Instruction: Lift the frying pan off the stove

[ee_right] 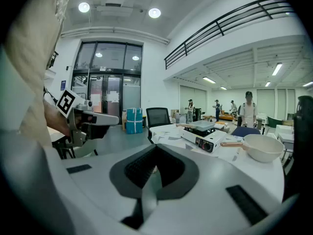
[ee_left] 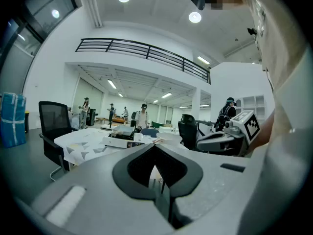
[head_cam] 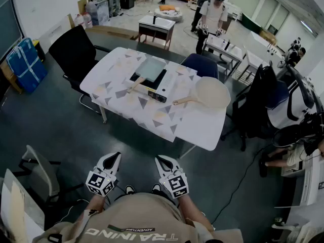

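Observation:
A square grey frying pan [head_cam: 150,68] with a wooden handle sits on a white portable stove [head_cam: 158,92] on the cloth-covered table [head_cam: 116,80]. A round cream pan [head_cam: 213,92] lies on the table to the stove's right. My left gripper [head_cam: 117,156] and right gripper [head_cam: 158,159] hang side by side close to my body, well short of the table, both shut and empty. The right gripper view shows the stove [ee_right: 209,141], the grey pan [ee_right: 204,126] and the cream pan [ee_right: 264,147] far beyond the shut right gripper [ee_right: 156,147]. The left gripper [ee_left: 155,146] faces the distant stove [ee_left: 120,141].
A black office chair [head_cam: 75,48] stands at the table's left end and a blue chair [head_cam: 200,65] behind it. A person [head_cam: 212,15] stands further back; another sits at the right [head_cam: 291,113]. A grey chair [head_cam: 39,173] is at my left. A cable [head_cam: 243,178] crosses the floor.

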Available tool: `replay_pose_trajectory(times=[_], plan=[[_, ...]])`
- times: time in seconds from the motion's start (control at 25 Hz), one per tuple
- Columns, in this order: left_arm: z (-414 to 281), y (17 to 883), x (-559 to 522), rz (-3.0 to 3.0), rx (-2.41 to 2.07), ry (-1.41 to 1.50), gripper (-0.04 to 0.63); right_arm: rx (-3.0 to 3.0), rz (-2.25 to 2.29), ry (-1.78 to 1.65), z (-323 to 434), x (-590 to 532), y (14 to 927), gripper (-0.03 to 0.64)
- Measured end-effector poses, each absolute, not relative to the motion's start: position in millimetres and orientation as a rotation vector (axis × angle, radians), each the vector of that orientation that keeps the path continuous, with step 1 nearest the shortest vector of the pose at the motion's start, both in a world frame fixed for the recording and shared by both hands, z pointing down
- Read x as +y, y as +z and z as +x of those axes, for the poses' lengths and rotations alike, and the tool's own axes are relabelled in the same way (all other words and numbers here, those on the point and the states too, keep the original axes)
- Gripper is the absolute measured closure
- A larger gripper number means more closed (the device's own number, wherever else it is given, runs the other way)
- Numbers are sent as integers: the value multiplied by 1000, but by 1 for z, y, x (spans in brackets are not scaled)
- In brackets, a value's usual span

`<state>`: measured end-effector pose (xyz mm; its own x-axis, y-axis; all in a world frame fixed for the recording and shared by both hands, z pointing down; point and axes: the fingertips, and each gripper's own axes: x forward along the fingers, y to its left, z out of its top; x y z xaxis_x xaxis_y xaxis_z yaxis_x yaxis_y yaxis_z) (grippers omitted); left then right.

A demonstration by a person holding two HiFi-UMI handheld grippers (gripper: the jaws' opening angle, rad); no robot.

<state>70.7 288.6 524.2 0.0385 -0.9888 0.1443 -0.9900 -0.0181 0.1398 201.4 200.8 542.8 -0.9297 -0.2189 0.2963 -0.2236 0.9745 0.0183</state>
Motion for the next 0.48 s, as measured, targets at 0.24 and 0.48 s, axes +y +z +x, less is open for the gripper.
replay_pose_trajectory(times=[0.24,0.48], plan=[[43,521,280,2132,-2026,9,597,-2819,323,67,175,204,545,621],[20,536,283,2139,-1955,14,597,-2810,388,53,149,198,545,621]])
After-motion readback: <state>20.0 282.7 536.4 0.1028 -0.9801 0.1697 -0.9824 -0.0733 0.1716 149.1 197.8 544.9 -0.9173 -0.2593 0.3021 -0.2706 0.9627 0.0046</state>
